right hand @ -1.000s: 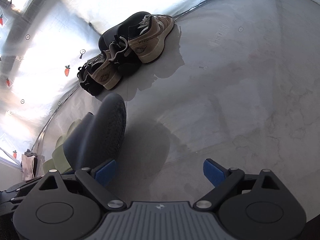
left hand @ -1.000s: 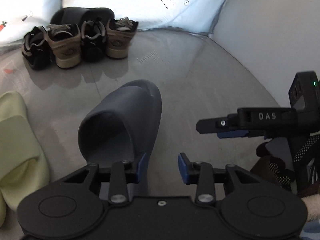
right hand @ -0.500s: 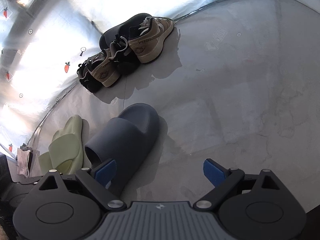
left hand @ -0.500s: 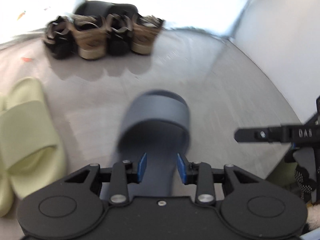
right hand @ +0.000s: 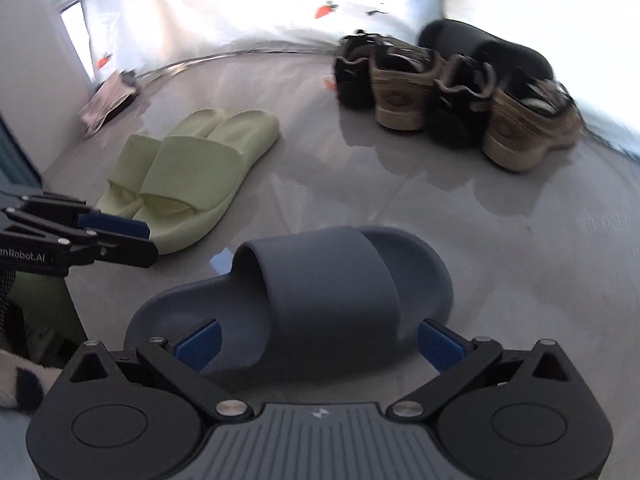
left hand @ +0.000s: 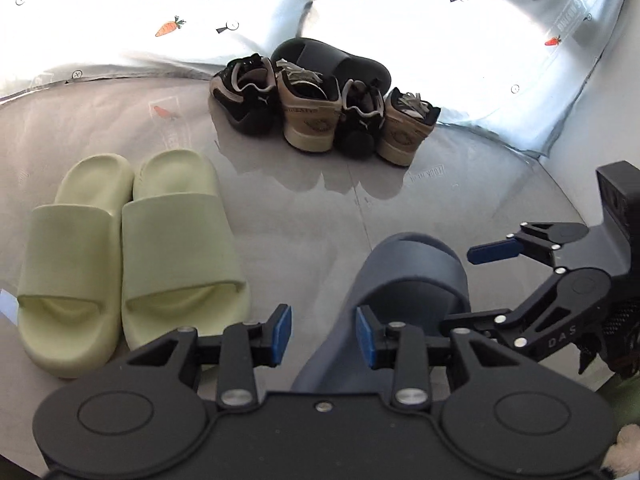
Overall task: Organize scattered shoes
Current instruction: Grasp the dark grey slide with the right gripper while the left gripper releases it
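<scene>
A blue-grey slide (right hand: pixel 332 292) lies sole-down on the grey floor, toe pointing away and to the right. My right gripper (right hand: pixel 320 342) straddles its heel end with the jaws opening wide; neither pad presses on it. In the left wrist view this gripper (left hand: pixel 460 288) reaches in from the right over the slide (left hand: pixel 412 280). My left gripper (left hand: pixel 324 334) hangs just left of the slide, narrowly open, gripping nothing. It (right hand: pixel 150 242) shows at the left edge of the right wrist view, apart from the slide.
A pair of pale green slides (left hand: pixel 132 248) lies side by side on the left. Several sneakers (left hand: pixel 320 116) stand in a row at the back, with a dark slide (left hand: pixel 336 60) behind them against a white carrot-print cloth. Crumpled fabric (right hand: pixel 108 100) lies far left.
The slide went from tilted on its side to flat on the floor. My left gripper came off its heel and shifted left. My right gripper rolled, widened, and now straddles the slide.
</scene>
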